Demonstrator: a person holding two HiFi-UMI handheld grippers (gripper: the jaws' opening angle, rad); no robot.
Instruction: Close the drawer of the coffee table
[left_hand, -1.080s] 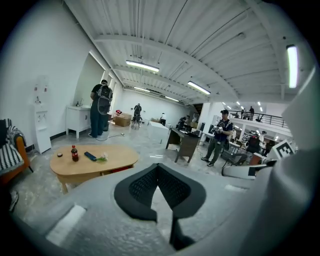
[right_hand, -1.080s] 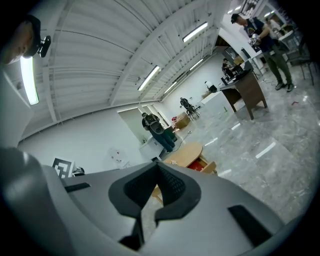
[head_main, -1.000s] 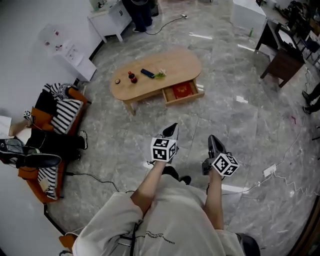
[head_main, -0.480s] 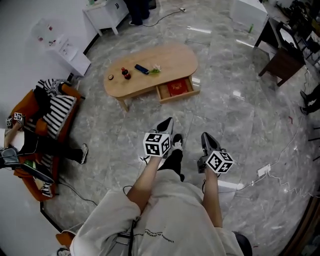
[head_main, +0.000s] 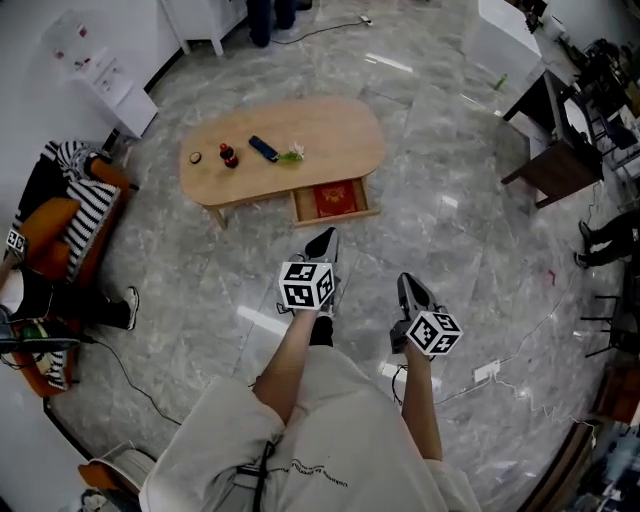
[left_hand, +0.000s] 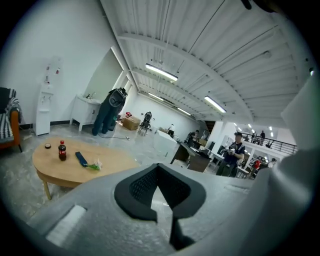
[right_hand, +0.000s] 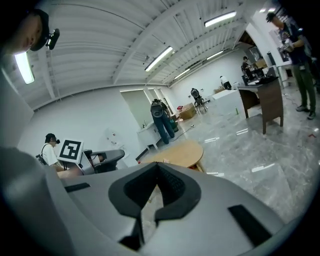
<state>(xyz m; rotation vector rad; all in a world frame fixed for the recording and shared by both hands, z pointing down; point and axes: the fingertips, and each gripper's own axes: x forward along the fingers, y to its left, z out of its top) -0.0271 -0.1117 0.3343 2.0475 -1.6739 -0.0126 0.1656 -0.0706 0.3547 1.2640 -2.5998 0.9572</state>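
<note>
The grey marble floor (head_main: 470, 250) filled most of my head view. The oval wooden surface (head_main: 330, 125) stood on it at 12 o'clock from me, well apart from both tools. At 9 o'clock sat an orange armchair (head_main: 55, 225) with striped cloth thrown over it, and at 2 o'clock a dark desk (head_main: 560, 155).

The drawer (head_main: 335, 217) was on the near long side of the surface, at about its 5 o'clock edge. It stood pulled out toward me, and a red item (head_main: 334, 197) lay flat inside it.

I had the left hand-held gripper (head_main: 323, 240) at 12 o'clock just ahead of the body, aimed at the drawer. In the left gripper view its jaws were together, with nothing between them. The right hand-held gripper (head_main: 407, 288) hung at about 2 o'clock from the body, beside the left one but apart from it. Its jaws were likewise pressed together and empty in the right gripper view.

On the top of the surface, toward its 9 o'clock end, a small row ran from 9 to 3:
- a small round object (head_main: 196, 157) that I could not identify
- a small bottle (head_main: 228, 155) standing upright with a red cap
- a dark flat bar (head_main: 264, 148)
- a green-and-white scrap (head_main: 292, 153)
</note>
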